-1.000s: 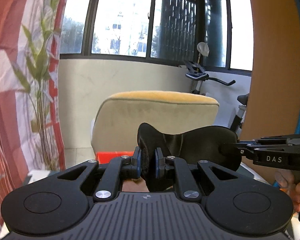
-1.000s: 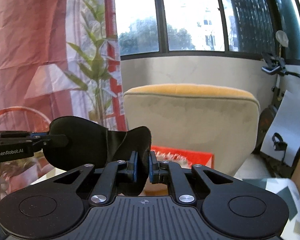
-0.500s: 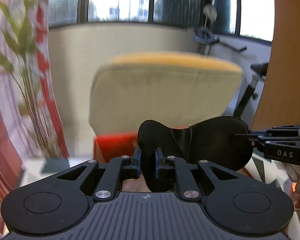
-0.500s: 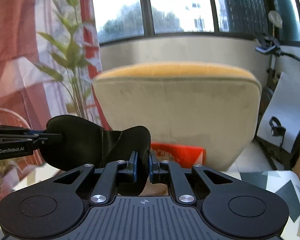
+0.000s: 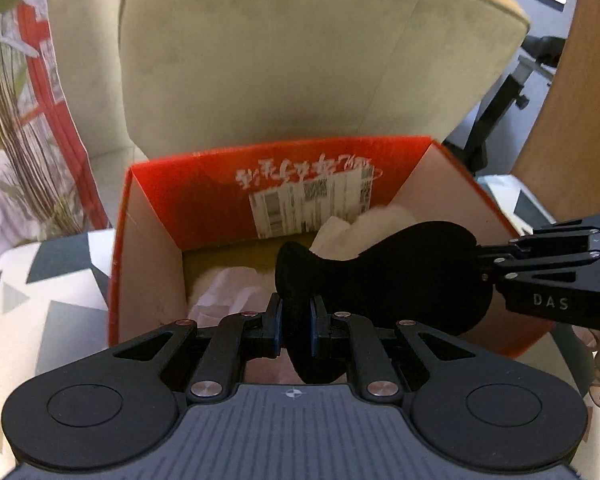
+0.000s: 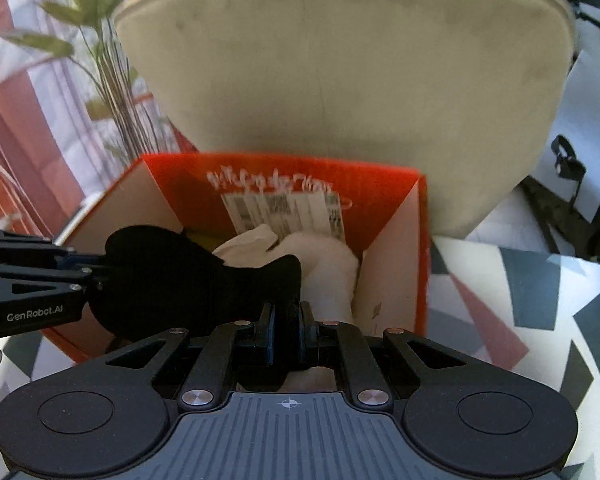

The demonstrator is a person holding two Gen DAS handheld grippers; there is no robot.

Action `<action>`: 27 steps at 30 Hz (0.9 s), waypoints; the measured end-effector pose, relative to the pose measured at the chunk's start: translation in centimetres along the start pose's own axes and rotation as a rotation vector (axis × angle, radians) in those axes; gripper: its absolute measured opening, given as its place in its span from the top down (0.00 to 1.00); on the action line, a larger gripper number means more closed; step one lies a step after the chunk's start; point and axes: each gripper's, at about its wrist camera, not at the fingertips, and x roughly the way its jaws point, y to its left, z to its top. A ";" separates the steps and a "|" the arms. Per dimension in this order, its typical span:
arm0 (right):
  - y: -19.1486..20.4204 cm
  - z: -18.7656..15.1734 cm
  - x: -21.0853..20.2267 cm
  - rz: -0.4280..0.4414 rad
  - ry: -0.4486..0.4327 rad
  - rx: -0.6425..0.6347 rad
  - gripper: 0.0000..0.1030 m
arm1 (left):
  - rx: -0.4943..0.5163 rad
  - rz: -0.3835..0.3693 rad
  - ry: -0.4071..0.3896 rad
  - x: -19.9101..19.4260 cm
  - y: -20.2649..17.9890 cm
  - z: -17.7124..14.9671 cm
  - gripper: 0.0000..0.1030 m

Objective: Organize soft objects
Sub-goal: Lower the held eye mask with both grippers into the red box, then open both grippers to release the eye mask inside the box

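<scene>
Both grippers' jaws still pinch the black cloth (image 5: 384, 276), now lowered over the red box (image 5: 228, 176).

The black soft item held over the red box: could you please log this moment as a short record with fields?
held item: black soft piece, stretched between both tongs
left tongs: shut on one end
right tongs: shut on the other end
container: red box, open, on a patterned cloth
contents: white soft items inside
item position: over the box, not yet released
behind box: beige chair back
</scene>
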 end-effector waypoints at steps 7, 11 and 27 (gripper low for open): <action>-0.3 0.4 2.1 -0.012 0.058 -0.015 0.91 | -0.010 -0.001 0.058 1.9 1.0 0.8 0.86; -0.3 0.5 3.1 -0.020 0.085 -0.020 0.91 | -0.012 0.006 0.077 2.3 1.5 0.8 0.86; -0.3 0.1 1.6 -0.052 0.058 -0.016 0.75 | 0.026 0.051 -0.029 -1.8 1.6 0.6 0.49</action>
